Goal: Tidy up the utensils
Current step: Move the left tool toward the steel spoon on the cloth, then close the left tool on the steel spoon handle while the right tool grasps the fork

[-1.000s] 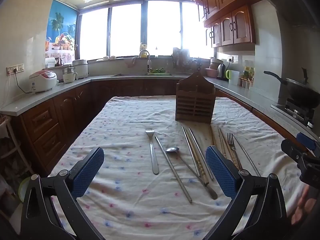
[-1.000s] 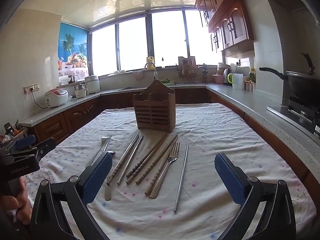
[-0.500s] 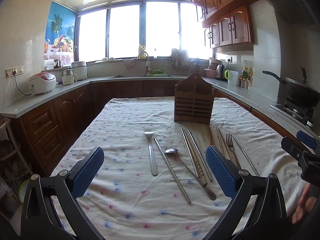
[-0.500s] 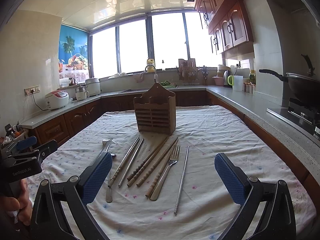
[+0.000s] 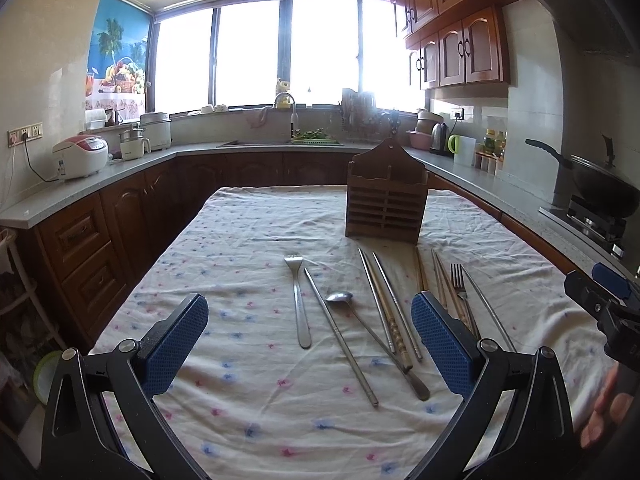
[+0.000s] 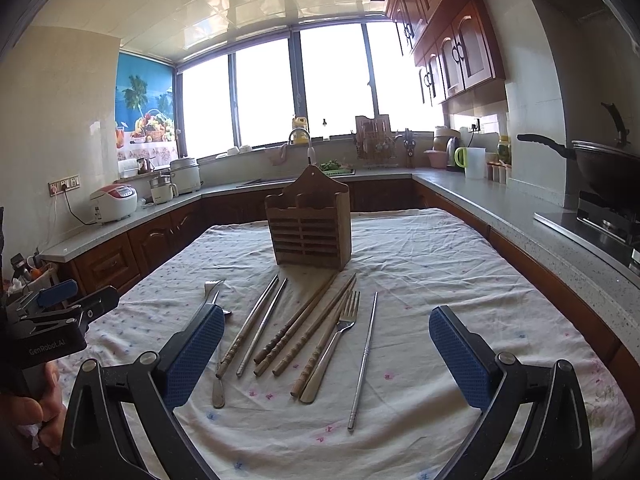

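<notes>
Wooden holder [image 6: 310, 227] interior hidden, spoon [image 6: 218, 380] half behind right gripper [image 6: 326, 354], both grippers' fingers spread, empty

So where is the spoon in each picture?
Left wrist view: the spoon lies mid-table, bowl away from the camera, between the fingers.
Right wrist view: mostly hidden behind the left finger; only its handle end shows.
Shared landmark: the wooden utensil holder standing behind the row of utensils.
</notes>
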Motion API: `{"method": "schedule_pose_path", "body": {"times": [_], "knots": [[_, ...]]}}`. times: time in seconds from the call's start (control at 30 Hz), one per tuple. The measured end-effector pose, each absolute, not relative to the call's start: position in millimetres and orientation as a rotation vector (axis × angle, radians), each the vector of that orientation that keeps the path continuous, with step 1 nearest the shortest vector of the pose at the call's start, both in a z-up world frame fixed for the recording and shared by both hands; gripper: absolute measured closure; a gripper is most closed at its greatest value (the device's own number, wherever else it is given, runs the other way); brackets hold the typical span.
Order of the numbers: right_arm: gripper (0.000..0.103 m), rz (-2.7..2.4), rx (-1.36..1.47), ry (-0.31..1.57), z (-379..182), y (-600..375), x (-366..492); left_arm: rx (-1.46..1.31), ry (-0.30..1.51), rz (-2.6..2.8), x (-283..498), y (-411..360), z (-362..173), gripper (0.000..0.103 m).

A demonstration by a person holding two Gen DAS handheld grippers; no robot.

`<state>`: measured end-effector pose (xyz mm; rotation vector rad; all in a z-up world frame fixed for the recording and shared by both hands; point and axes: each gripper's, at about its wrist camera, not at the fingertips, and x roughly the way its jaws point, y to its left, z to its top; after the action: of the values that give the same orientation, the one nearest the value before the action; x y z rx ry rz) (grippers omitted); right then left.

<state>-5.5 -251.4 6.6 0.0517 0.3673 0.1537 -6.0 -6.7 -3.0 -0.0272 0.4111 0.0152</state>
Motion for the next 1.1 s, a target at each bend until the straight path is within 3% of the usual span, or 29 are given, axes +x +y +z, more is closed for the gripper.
{"method": "schedule_pose_path", "body": {"times": [0.5, 0.7, 0.9, 1.1], "knots": [[0.000, 0.127, 0.028, 0.451, -0.4, -258.5, 20.0, -0.065, 0.536, -0.035, 29.0, -6.6, -11.0, 0.000], [0.000, 0.129, 0.060, 0.518, -1.5, -263.9, 41.2, -0.101, 0.582, -0.099, 48.7, -11.5, -6.7, 0.007], [0.003, 0.175, 0.105, 0.601, -7.7, -264.0, 69.1, -0.147, 0.676, -0.153, 79.4, -15.1, -10.7, 0.025], [0.019, 0.192, 0.124, 0.692, -20.2, -265.9, 102.7, -0.201, 0.798, -0.190, 113.6, -13.8, -27.3, 0.046]]}}
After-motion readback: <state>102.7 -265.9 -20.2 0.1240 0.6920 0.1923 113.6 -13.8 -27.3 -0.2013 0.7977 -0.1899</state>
